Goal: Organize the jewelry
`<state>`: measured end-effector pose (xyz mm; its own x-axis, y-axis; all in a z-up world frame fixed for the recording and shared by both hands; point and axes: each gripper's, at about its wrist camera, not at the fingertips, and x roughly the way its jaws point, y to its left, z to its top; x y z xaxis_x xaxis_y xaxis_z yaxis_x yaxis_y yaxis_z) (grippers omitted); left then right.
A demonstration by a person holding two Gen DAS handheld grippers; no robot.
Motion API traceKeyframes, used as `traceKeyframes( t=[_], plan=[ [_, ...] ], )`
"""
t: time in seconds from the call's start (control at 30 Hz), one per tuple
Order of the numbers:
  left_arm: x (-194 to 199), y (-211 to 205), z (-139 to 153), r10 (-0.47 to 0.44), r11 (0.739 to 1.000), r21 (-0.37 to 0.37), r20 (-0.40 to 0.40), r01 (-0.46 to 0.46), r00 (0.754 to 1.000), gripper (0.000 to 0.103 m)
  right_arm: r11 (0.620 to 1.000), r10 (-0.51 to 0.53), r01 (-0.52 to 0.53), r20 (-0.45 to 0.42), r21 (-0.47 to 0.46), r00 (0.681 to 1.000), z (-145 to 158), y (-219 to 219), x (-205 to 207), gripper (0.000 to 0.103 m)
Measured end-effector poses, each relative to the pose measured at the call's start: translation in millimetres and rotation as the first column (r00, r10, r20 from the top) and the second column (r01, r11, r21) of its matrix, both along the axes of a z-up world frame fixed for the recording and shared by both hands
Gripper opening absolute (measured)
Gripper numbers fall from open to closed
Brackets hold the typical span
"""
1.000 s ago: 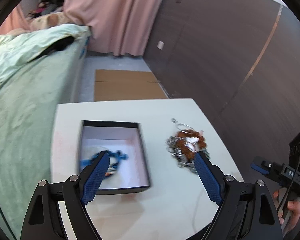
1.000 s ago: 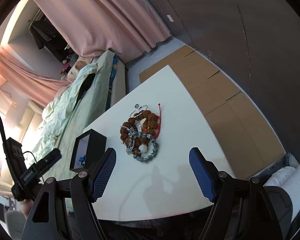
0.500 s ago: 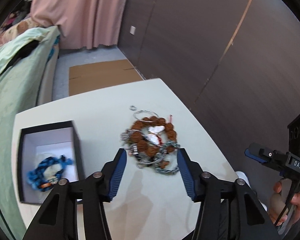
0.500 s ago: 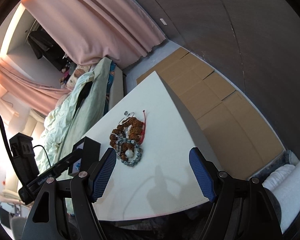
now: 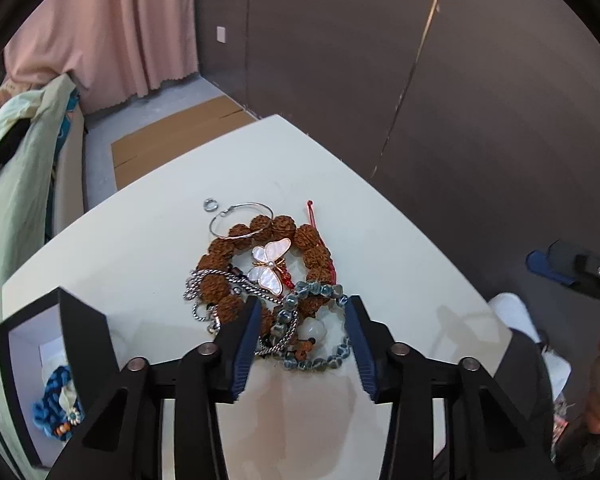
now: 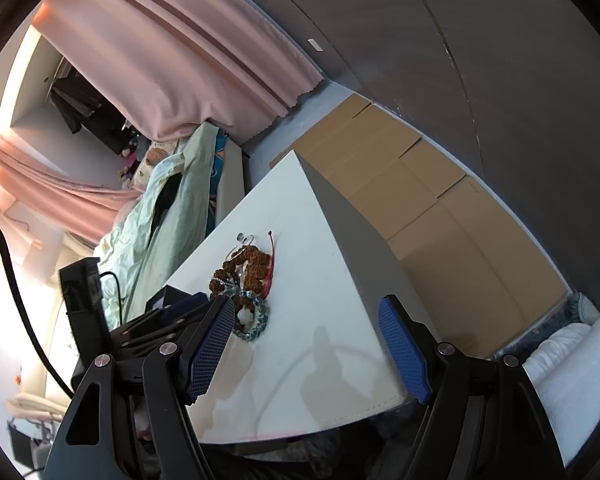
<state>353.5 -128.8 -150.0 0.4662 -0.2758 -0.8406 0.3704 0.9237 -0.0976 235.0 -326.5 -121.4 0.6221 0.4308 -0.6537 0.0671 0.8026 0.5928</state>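
A pile of jewelry (image 5: 268, 276) lies on the white table (image 5: 140, 256): brown seed beads, a pearl butterfly (image 5: 271, 266), silver chains, a thin hoop (image 5: 240, 220), and a grey-blue bead bracelet (image 5: 320, 332). My left gripper (image 5: 300, 340) is open, its blue pads straddling the near end of the pile around the grey-blue bracelet. A black box (image 5: 40, 368) at the left holds a blue bracelet (image 5: 58, 404). My right gripper (image 6: 306, 356) is open and empty, held off the table's near right side; the pile (image 6: 246, 280) also shows in its view.
A bed with green bedding (image 5: 12, 168) runs along the left. Cardboard sheets (image 6: 420, 208) lie on the floor beyond the table. Dark wall panels (image 5: 460, 100) stand to the right, pink curtains (image 5: 120, 32) at the back. A white cushion (image 6: 572, 368) sits at lower right.
My left gripper swung from over the black box to the jewelry pile, came closer, and its jaws narrowed around the near bracelet. The right gripper drew back a little.
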Motion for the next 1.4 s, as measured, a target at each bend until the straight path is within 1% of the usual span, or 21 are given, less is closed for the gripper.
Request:
traceKeyframes(
  t=[0.07, 0.13, 0.17, 0.23, 0.33, 0.57, 0.63, 0.9, 1.17, 1.4],
  plan=[
    [2.9, -4.4, -5.0, -0.014, 0.999, 0.029, -0.004, 0.014, 1.0, 0.039, 1.0, 0.001, -0.001, 0.0, 0.002, 1.0, -0.3, 0.0, 0.7, 0.076],
    [5.9, -6.8, -9.4, -0.015, 0.998, 0.055, -0.016, 0.016, 1.0, 0.026, 1.0, 0.003, -0.003, -0.001, 0.003, 1.0, -0.6, 0.2, 1.0, 0.076],
    [7.3, -6.5, -10.1, -0.006, 0.998, 0.061, -0.019, 0.007, 1.0, 0.022, 1.0, 0.005, -0.005, -0.001, 0.004, 1.0, -0.8, 0.3, 0.9, 0.076],
    [11.3, -1.0, -8.3, 0.023, 0.999, 0.03, -0.029, -0.022, 0.999, 0.013, 1.0, 0.01, -0.01, -0.002, 0.003, 1.0, -0.8, 2.0, 0.7, 0.076],
    [13.3, 4.5, -2.2, 0.049, 0.999, 0.001, -0.027, -0.049, 0.998, 0.009, 1.0, 0.015, -0.015, -0.004, 0.006, 1.0, -1.2, 4.5, 1.3, 0.076],
    [1.7, 10.1, 28.3, 0.037, 0.997, -0.066, 0.013, -0.036, 0.999, 0.009, 0.999, 0.034, -0.034, -0.001, 0.004, 0.999, -0.4, 14.3, 4.7, 0.076],
    [-3.9, 13.7, 41.3, 0.038, 0.996, -0.079, 0.04, -0.034, 0.998, 0.009, 0.999, 0.044, -0.044, 0.0, 0.003, 0.999, 0.0, 19.7, 6.2, 0.076],
    [-16.0, 30.8, 79.4, 0.065, 0.991, -0.127, 0.111, -0.051, 0.992, 0.008, 0.996, 0.093, -0.093, 0.008, -0.002, 0.996, 5.3, 43.7, 12.9, 0.076],
    [-30.6, 51.5, 111.2, 0.099, 0.984, -0.163, 0.18, -0.07, 0.979, 0.008, 0.991, 0.133, -0.133, 0.001, -0.002, 0.991, 6.0, 66.6, 19.1, 0.076],
    [-44.2, 68.1, 142.2, 0.122, 0.978, -0.192, 0.246, -0.075, 0.961, 0.008, 0.986, 0.167, -0.167, 0.002, 0.008, 0.986, 8.0, 85.7, 28.4, 0.076]
  ],
)
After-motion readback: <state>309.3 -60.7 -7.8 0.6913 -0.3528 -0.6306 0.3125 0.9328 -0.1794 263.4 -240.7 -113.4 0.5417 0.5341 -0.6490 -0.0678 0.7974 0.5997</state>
